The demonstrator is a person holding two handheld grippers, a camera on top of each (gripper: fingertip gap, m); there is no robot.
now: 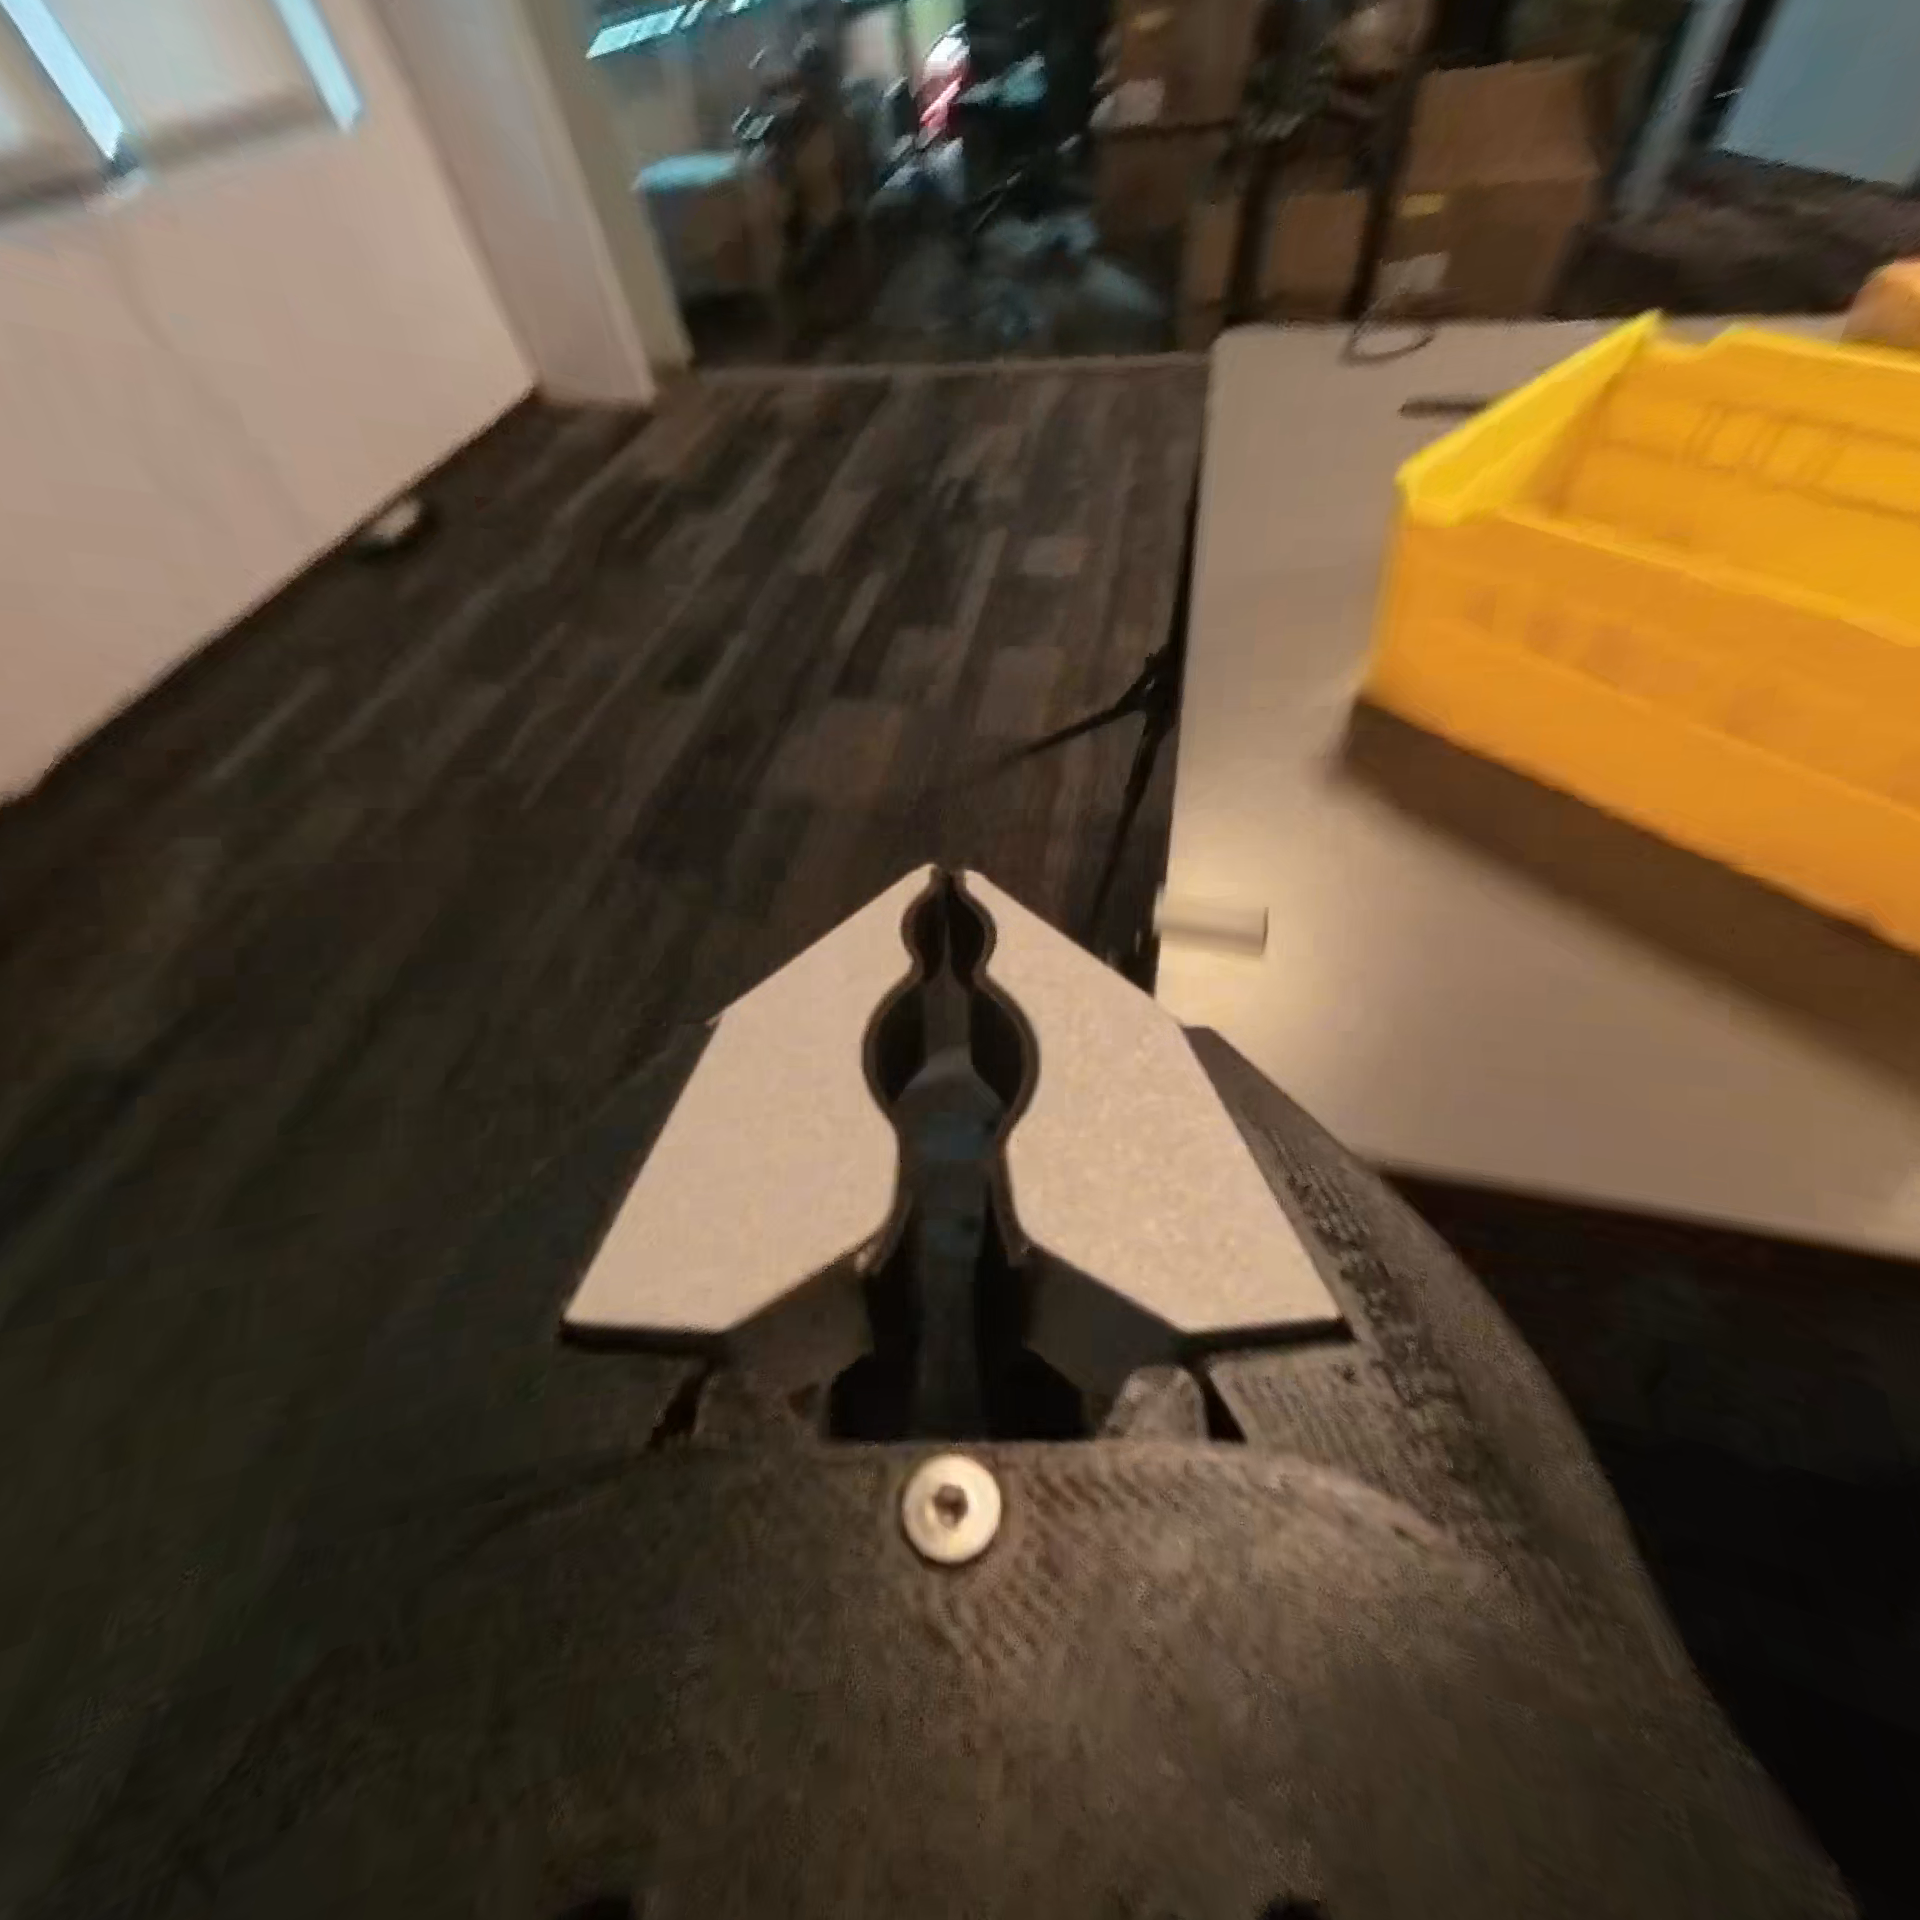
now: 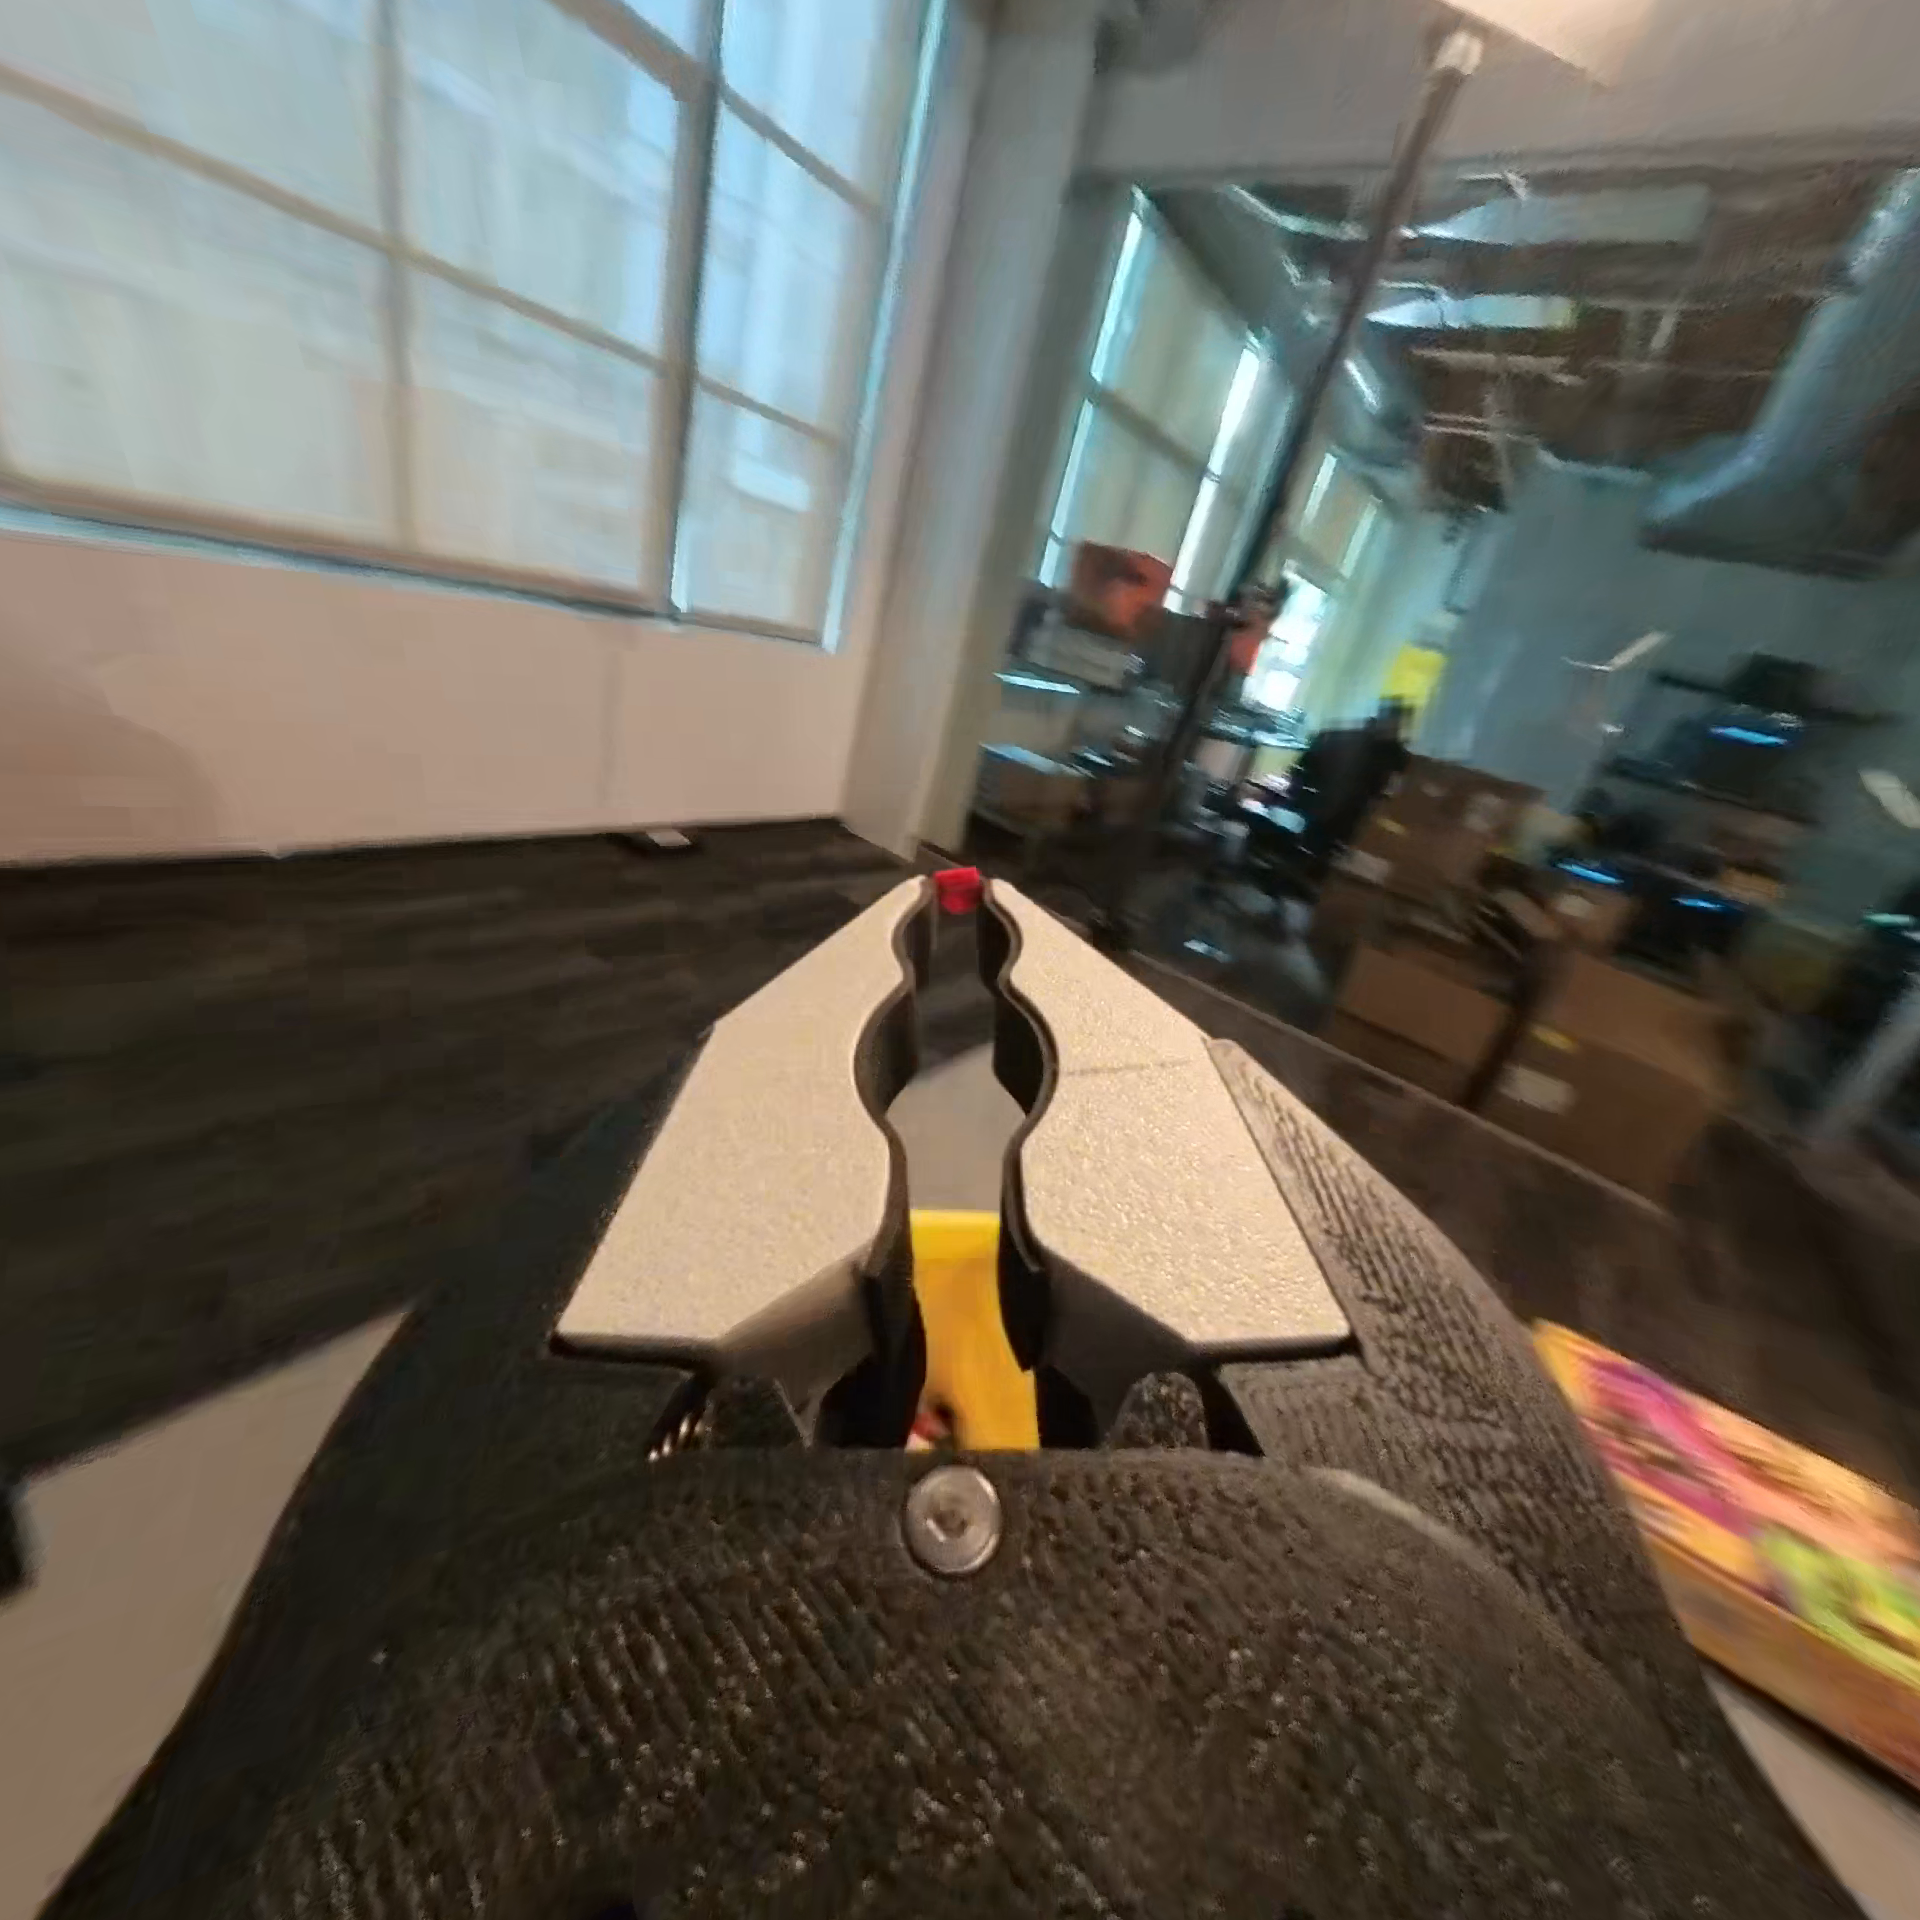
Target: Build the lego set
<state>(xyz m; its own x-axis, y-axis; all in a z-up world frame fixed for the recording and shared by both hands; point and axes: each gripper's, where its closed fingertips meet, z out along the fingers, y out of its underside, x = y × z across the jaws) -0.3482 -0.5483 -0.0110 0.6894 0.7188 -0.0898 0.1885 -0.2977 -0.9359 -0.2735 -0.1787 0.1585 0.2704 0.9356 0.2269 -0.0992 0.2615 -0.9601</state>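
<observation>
My right gripper (image 2: 956,896) is shut on a small red lego piece (image 2: 955,891) pinched at its very tips, held up in the air and pointing out at the room. A yellow bin (image 2: 961,1340) shows below it, through the gap between its fingers. My left gripper (image 1: 948,878) is shut with nothing between its tips, out past the left edge of the white table (image 1: 1403,1018) and over the floor. The same kind of yellow bin (image 1: 1652,613) stands on the table to its right. A small white piece (image 1: 1214,925) lies near the table's left edge.
A colourful booklet or box (image 2: 1766,1558) lies on the table at the right of the right wrist view. Dark wood floor (image 1: 623,675) lies left of the table. Cardboard boxes (image 1: 1475,187), shelves and a black stand pole (image 2: 1299,499) are further off. One gripper's finger ends stand about 40 cm off the other's.
</observation>
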